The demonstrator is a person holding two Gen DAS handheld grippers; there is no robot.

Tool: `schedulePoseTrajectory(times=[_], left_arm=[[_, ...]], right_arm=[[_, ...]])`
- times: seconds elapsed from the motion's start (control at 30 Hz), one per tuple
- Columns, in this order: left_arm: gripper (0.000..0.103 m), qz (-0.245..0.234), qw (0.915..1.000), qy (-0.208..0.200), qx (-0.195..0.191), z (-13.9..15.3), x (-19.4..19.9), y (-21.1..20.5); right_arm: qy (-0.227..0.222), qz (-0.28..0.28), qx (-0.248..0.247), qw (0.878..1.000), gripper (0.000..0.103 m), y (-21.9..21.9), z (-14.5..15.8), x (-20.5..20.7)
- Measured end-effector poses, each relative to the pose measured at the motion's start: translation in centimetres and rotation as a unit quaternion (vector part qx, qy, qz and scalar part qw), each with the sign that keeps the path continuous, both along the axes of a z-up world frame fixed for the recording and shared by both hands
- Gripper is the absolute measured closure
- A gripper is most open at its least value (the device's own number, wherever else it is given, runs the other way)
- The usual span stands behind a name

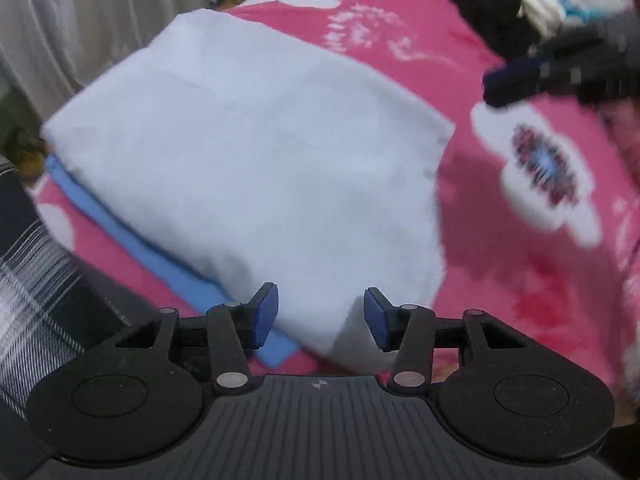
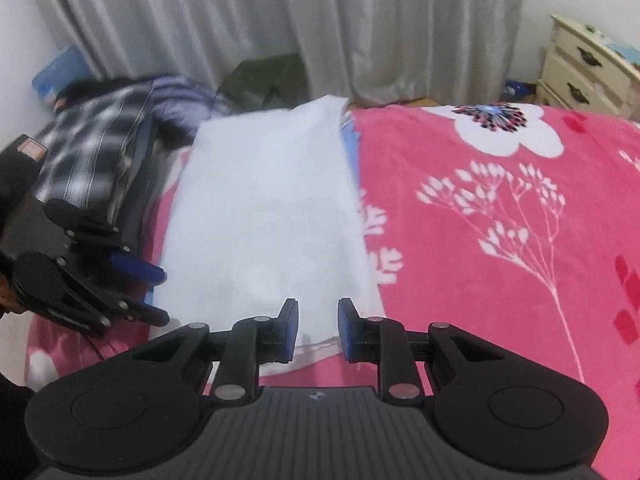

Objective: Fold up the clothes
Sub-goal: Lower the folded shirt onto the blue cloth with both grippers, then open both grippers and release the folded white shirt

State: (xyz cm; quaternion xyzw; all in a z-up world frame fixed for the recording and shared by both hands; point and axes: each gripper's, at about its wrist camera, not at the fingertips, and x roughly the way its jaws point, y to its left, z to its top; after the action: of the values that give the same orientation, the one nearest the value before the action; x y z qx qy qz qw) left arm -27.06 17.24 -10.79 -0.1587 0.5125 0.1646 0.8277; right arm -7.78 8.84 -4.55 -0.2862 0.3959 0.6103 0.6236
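Observation:
A folded white garment (image 1: 248, 152) lies flat on a folded blue garment (image 1: 132, 248), both on the pink flowered bedspread (image 1: 500, 240). My left gripper (image 1: 320, 300) hovers over the white garment's near corner, open, its pads not touching the cloth. In the right wrist view the white garment (image 2: 264, 208) fills the middle, with a strip of the blue garment (image 2: 349, 140) along its right side. My right gripper (image 2: 319, 312) stands open by a narrow gap above its near edge, holding nothing. The left gripper (image 2: 160, 294) shows at that view's left; the right gripper (image 1: 496, 88) is a blur at the upper right.
A stack of dark plaid clothes (image 2: 92, 160) lies left of the white garment. A heap of unfolded clothes (image 1: 500, 0) sits at the far end of the bed. Grey curtains (image 2: 280, 20), a green bag (image 2: 264, 76) and a cream nightstand (image 2: 580, 72) stand beyond the bed.

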Motion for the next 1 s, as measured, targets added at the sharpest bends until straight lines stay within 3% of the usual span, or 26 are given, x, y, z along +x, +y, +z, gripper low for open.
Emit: schedulePoseTrajectory(times=[0.1, 0.17, 0.3, 0.37, 0.47, 0.6, 0.7, 0.83, 1.0], left_arm=[[0.055, -0.01, 0.9991, 0.003, 0.04, -0.5, -0.1, -1.0], [0.055, -0.013, 0.998, 0.008, 0.061, -0.9, 0.0, -1.3], [0.052, -0.006, 0.9975, 0.013, 0.069, -1.2, 0.6, -1.7], [0.052, -0.005, 0.9974, 0.019, 0.069, -1.3, 0.7, -1.6], [0.052, 0.001, 0.9975, 0.023, 0.067, -1.1, 0.8, -1.4], [0.052, 0.025, 0.9979, 0.02, 0.057, -0.5, 0.9, -1.4], [0.051, 0.042, 0.9967, 0.039, 0.058, -0.7, 1.4, -1.5], [0.05, 0.068, 0.9936, 0.053, 0.074, -0.8, 1.6, -2.0], [0.047, 0.128, 0.9874, 0.046, 0.081, 0.2, 1.6, -2.3]], right_arm=[[-0.013, 0.014, -0.001, 1.0, 0.079, 1.5, -0.7, -1.0], [-0.022, 0.01, 0.004, 1.0, 0.079, 2.6, -2.9, -1.3], [-0.049, -0.008, -0.028, 0.998, 0.08, 3.7, -8.9, -1.1], [-0.07, 0.002, -0.033, 0.997, 0.08, 3.5, -10.1, -1.2], [-0.06, 0.017, -0.034, 0.997, 0.08, 3.2, -8.0, -0.8], [-0.051, 0.021, 0.01, 0.998, 0.08, 3.1, -4.7, -0.2], [-0.038, -0.003, 0.014, 0.999, 0.08, 4.0, -5.4, 0.1], [-0.065, -0.027, -0.044, 0.997, 0.08, 4.9, -8.9, -0.2], [-0.056, -0.035, -0.013, 0.998, 0.08, 3.1, -6.5, -0.5]])
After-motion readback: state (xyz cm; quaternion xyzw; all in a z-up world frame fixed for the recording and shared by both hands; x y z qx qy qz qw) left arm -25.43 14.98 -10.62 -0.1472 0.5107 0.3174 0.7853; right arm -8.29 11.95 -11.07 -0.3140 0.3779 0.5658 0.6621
